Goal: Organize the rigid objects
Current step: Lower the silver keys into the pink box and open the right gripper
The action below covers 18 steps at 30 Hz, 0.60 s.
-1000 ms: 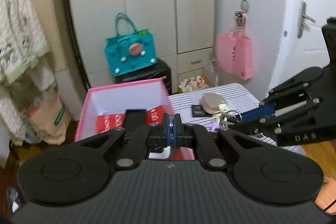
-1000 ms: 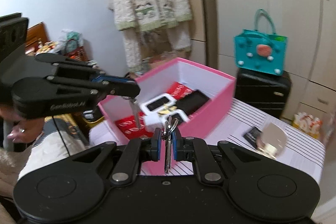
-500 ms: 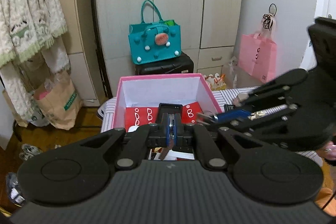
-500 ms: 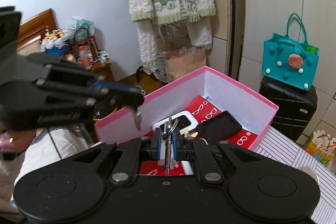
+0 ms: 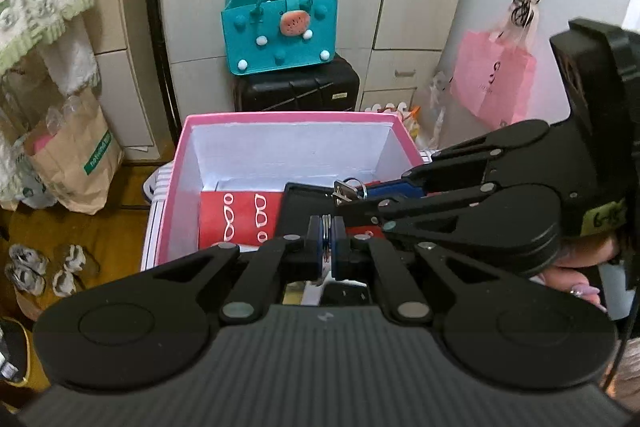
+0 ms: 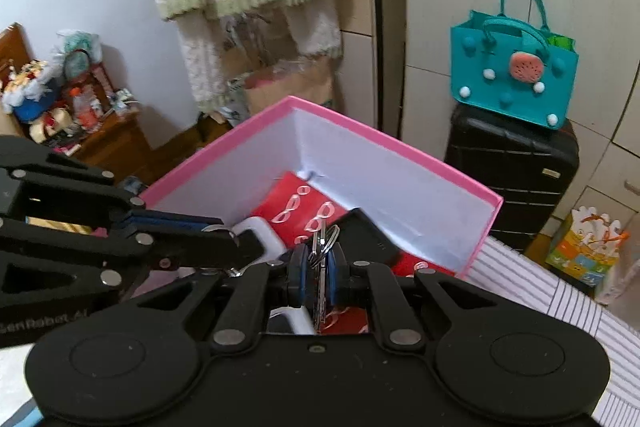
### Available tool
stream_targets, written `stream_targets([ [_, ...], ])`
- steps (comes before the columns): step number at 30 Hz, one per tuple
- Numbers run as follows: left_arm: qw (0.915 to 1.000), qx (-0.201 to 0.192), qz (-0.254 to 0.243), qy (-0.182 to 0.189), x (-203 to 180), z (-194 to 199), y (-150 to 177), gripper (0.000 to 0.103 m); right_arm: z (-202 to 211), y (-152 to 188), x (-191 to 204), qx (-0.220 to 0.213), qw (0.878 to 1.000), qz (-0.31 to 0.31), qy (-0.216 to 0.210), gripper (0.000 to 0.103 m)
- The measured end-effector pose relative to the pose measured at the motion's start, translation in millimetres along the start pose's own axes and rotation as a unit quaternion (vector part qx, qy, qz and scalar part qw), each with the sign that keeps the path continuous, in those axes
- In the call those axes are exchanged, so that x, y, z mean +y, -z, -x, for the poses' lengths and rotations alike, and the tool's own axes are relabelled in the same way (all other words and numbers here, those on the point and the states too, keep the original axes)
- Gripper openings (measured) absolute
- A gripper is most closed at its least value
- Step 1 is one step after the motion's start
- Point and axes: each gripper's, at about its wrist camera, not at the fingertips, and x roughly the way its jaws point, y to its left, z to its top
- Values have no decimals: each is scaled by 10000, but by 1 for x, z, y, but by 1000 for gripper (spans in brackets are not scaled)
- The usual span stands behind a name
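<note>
A pink box (image 5: 176,187) with white inner walls holds a red glasses-print case (image 5: 236,215) and a black flat case (image 5: 304,203). It also shows in the right wrist view (image 6: 400,147), with the red case (image 6: 308,203), the black case (image 6: 368,235) and a white-framed device (image 6: 260,235). My right gripper (image 6: 319,263) is shut on a bunch of keys (image 6: 322,239) and hangs over the box. It reaches in from the right in the left wrist view (image 5: 352,195). My left gripper (image 5: 326,239) is shut on something thin and metallic over the box's near edge.
A teal handbag (image 5: 280,27) sits on a black suitcase (image 5: 296,87) behind the box, before cream wardrobe doors. A pink bag (image 5: 492,83) hangs at right. A brown paper bag (image 5: 76,155) and shoes are on the floor left. A striped cloth (image 6: 540,291) covers the table.
Both grippers have moved in over the pink box, which now looks closer and lower. The right gripper still holds the keys, now above the black case.
</note>
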Motion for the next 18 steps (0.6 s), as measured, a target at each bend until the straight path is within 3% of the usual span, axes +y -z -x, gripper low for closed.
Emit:
stream_targets([
  [6,9990,250,348,126,17,-34,-10,3,-19,-10,-19,193,9992,-348,32,13],
  [11,9980,343,540,7,24,-52,-8,4,-28,-12,-18,250,9993,-275,71,17],
  [18,9973,456,513,-279,26,-50,-4,30,-21,-11,-24,66,9991,-416,54,27],
])
